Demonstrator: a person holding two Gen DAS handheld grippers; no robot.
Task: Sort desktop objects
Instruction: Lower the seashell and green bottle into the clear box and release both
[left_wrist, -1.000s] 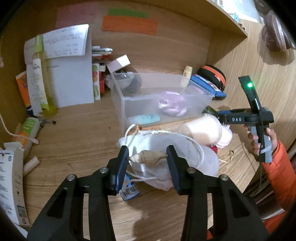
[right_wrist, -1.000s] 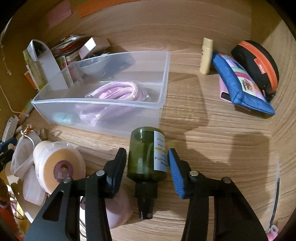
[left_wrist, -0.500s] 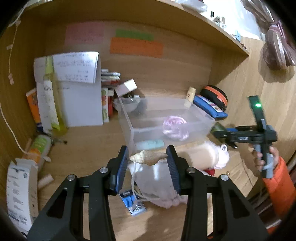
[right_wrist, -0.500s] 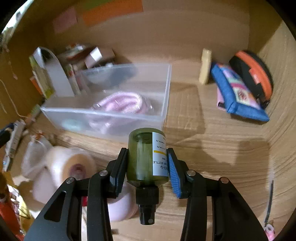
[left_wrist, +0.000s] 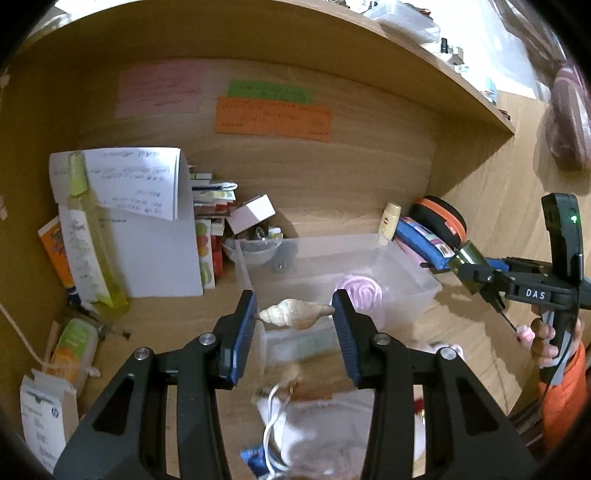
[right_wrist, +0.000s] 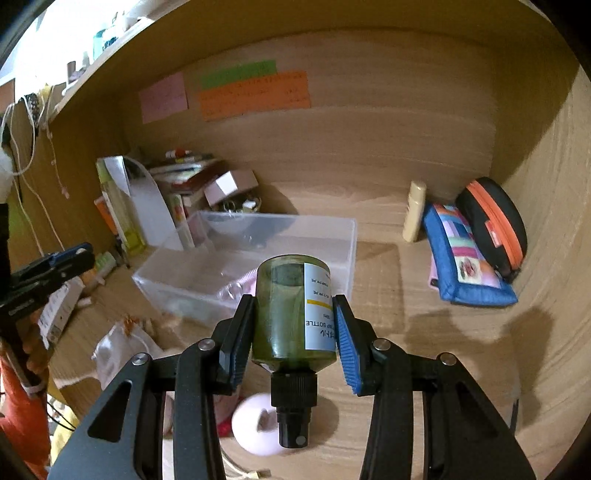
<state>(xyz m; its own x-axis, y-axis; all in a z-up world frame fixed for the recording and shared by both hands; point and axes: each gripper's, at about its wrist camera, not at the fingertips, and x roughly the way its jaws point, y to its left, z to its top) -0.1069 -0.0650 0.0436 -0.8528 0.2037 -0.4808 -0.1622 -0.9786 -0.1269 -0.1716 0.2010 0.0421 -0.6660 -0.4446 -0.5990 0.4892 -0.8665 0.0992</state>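
Note:
My left gripper (left_wrist: 295, 317) is shut on a pale spiral seashell (left_wrist: 293, 314) and holds it in the air in front of the clear plastic bin (left_wrist: 424, 286). My right gripper (right_wrist: 293, 332) is shut on a dark green spray bottle (right_wrist: 284, 314), nozzle pointing back at the camera, held above the desk near the bin (right_wrist: 347, 236). The right gripper with the bottle (left_wrist: 467, 258) also shows at the right of the left wrist view. A pink coiled cord (left_wrist: 358, 291) lies in the bin.
A white drawstring pouch (left_wrist: 321, 432) lies on the desk below the left gripper. A blue pouch (right_wrist: 461, 266), a black and orange case (right_wrist: 495, 225) and a cream tube (right_wrist: 413, 210) stand at the back right. A yellow spray bottle (left_wrist: 86, 240), papers and boxes crowd the back left.
Both grippers have risen well above the desk with their objects. The right gripper closed on the green bottle and lifted it; the left lifted the shell off the pouch.

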